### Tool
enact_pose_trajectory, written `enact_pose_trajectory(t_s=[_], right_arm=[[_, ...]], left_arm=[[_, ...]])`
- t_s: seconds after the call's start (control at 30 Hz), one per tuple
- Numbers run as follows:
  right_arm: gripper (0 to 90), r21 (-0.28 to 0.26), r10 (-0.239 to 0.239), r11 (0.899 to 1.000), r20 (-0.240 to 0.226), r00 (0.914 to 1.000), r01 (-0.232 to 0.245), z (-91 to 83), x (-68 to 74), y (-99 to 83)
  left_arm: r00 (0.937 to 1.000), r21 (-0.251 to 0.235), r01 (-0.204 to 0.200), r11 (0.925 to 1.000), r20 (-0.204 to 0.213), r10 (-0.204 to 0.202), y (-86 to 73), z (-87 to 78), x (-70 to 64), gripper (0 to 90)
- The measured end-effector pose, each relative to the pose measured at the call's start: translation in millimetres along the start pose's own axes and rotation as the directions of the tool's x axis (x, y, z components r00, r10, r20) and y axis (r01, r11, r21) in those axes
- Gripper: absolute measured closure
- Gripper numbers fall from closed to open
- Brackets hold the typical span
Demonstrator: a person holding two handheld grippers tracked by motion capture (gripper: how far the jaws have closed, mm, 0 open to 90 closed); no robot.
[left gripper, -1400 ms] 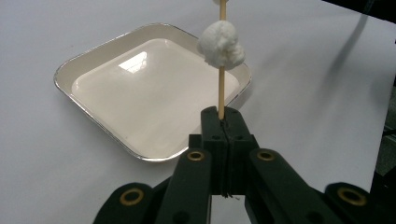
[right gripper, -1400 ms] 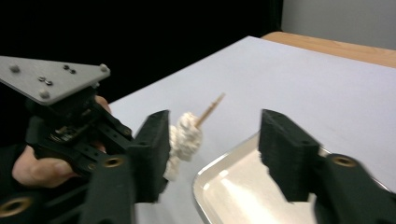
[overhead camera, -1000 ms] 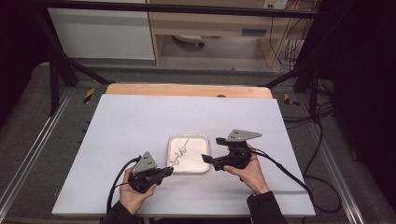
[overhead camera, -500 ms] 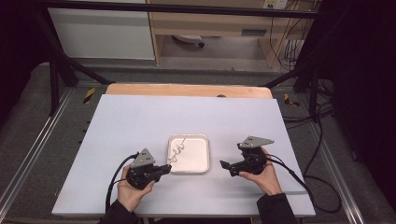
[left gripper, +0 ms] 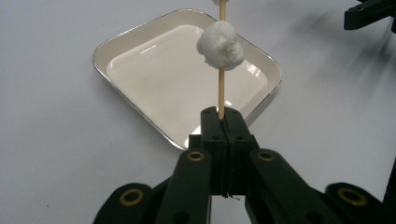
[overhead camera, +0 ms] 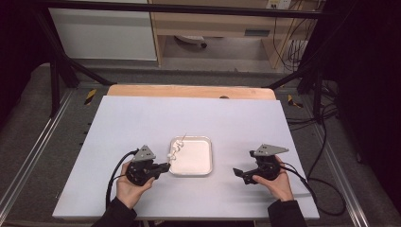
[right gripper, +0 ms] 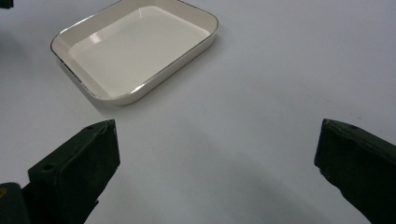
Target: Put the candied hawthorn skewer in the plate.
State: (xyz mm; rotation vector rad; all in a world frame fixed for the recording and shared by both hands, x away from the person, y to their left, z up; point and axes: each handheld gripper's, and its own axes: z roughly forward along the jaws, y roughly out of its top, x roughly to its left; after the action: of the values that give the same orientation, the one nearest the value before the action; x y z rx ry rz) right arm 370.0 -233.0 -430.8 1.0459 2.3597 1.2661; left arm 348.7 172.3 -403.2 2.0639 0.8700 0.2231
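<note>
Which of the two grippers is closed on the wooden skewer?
The left gripper: its jaws are shut on the skewer with a white marshmallow. The right gripper is open and empty.

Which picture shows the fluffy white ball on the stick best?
The left gripper view: the white ball sits close and sharp on the stick. In the high view it is a tiny white speck beside the tray.

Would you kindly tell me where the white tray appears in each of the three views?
High view: white tray lies centre, between the grippers.
Left gripper view: tray fills the upper middle, behind the skewer.
Right gripper view: tray sits upper left.
Shared landmark: the tray's silver rim.
</note>
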Motion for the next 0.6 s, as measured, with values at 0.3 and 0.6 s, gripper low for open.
enact_pose_trajectory(t_s=[0.3, 0.6], right_arm=[[0.8, 0.011, 0.029, 1.000, 0.016, 0.9995, -0.029, -7.5, -8.4, -17.9], [0.8, 0.005, 0.051, 0.999, 0.020, 0.9985, -0.051, -14.9, -14.6, -28.3]], left_arm=[[1.0000, 0.049, -0.009, 0.9987, 0.001, 0.009, 16.0, 8.4, 0.8, 88.8], [0.9999, 0.109, 0.002, 0.9940, -0.012, 0.000, 30.4, 28.6, 2.3, 88.8]])
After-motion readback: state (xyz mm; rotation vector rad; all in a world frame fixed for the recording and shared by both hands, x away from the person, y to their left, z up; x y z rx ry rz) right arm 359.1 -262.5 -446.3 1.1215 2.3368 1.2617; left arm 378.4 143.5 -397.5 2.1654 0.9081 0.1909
